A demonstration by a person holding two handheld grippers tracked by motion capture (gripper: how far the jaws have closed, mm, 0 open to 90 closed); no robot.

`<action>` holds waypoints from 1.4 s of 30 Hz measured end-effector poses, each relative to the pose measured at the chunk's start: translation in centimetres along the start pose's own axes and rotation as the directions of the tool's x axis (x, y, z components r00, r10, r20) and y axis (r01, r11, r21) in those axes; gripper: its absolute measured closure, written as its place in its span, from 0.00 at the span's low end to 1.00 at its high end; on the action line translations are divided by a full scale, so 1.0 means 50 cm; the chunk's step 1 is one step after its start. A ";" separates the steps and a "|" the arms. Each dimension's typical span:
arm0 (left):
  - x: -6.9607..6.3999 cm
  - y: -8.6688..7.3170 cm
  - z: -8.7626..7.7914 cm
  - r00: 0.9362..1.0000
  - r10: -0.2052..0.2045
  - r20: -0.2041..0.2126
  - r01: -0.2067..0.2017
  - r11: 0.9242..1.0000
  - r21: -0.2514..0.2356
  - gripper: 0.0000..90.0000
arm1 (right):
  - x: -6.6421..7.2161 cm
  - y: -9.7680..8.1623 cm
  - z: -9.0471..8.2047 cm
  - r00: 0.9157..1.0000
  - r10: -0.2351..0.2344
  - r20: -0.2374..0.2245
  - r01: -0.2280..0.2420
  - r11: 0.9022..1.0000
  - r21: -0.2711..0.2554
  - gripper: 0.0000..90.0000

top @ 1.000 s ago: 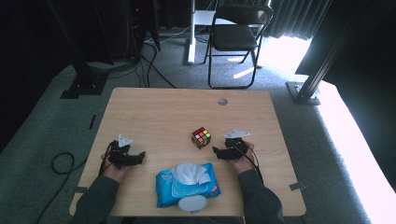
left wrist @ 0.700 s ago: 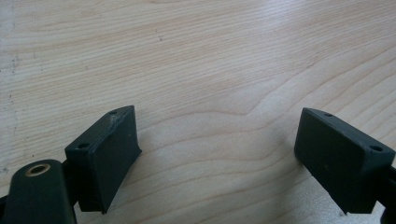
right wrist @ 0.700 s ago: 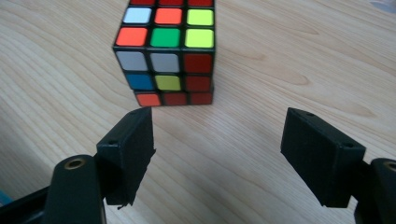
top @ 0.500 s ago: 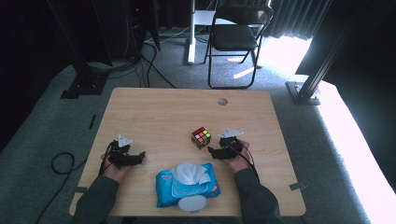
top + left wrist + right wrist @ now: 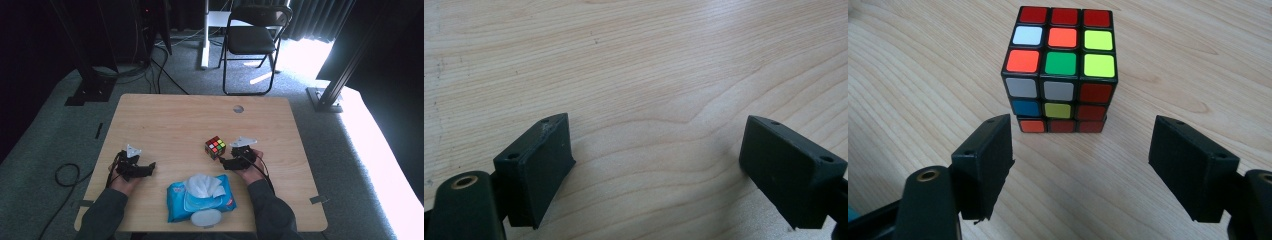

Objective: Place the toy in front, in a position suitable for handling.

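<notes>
A scrambled colour cube [image 5: 215, 147] [image 5: 1060, 70] stands on the wooden table [image 5: 175, 120], right of centre. My right gripper [image 5: 223, 162] [image 5: 1080, 165] lies low on the table just short of the cube, jaws wide open, with the cube a little ahead of the fingertips and not between them. At the table's left my left gripper [image 5: 150, 166] [image 5: 656, 160] rests open, pointing right, with bare wood between its jaws.
A blue pack of wet wipes [image 5: 201, 196], a white tissue sticking out of its top, lies near the front edge between my two hands. A round hole [image 5: 238, 108] sits near the table's far edge. Behind the table stands a folding chair [image 5: 252, 40].
My right gripper has crept a little left, closer to the cube. The left gripper, the cube and the wipes pack have stayed put.
</notes>
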State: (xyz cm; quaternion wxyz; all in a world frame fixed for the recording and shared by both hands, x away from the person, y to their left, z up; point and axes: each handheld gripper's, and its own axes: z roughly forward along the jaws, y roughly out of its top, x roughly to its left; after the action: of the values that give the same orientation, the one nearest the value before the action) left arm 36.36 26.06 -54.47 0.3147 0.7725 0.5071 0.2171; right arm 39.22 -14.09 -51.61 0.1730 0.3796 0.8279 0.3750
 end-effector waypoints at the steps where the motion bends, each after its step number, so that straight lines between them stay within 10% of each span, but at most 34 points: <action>1: 0.000 0.000 0.000 1.000 0.000 0.000 0.000 1.000 0.000 0.15 | 0.001 0.000 0.001 1.000 0.001 -0.001 -0.001 1.000 0.001 0.28; 42: 0.000 0.000 0.000 1.000 0.000 0.000 0.000 1.000 0.000 0.15 | 0.009 0.034 0.085 1.000 0.008 -0.025 -0.006 0.997 0.073 0.29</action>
State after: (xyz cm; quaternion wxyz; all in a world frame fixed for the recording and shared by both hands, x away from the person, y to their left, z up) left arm 36.35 26.06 -54.48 0.3147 0.7724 0.5071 0.2172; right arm 42.19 -10.96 -53.13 0.1470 0.3836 0.8419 0.3499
